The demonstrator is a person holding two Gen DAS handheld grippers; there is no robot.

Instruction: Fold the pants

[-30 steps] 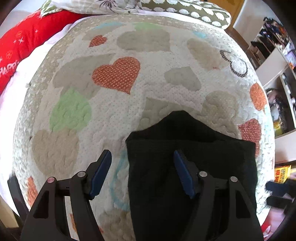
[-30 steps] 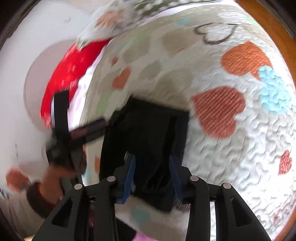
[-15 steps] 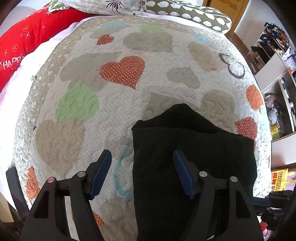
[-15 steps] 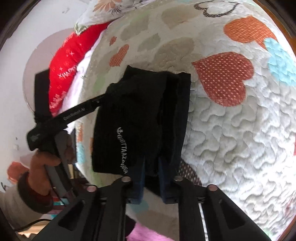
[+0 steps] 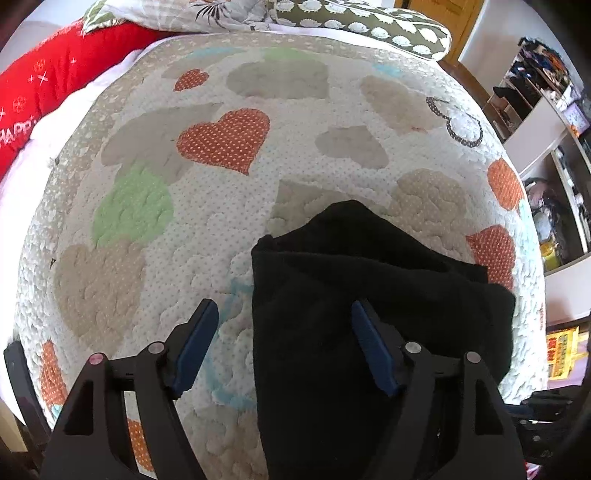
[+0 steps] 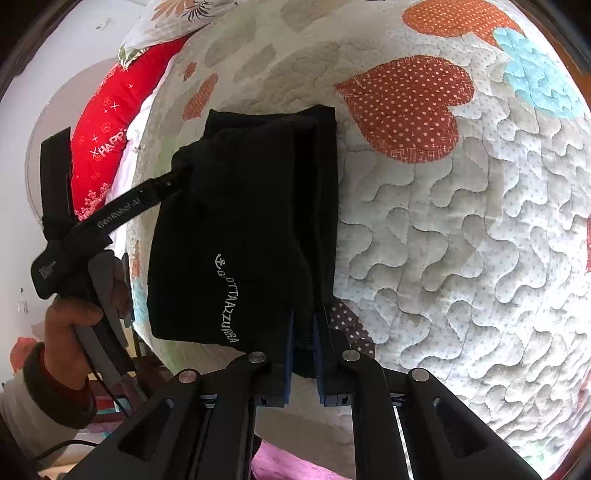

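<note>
Already the black pants (image 6: 255,229) lay folded into a compact stack near the bed's (image 5: 332,110) near edge; right hand-held gripper (image 6: 303,354) pinched their near edge, left hand-held gripper (image 5: 284,343) gaped over them; apparently only tidying remained.

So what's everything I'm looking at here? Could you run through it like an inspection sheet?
Surface: bed with a heart-patterned quilt.
Job's things: black pants, folded into a compact stack near the quilt's edge, white lettering showing.
Clutter: red pillow and patterned pillows at the far end.
Grippers: left gripper open, one finger over the pants; right gripper shut on the pants' edge.
Cables: thin dark cable by the left hand.
Surroundings: shelves packed with items, wooden door.
</note>
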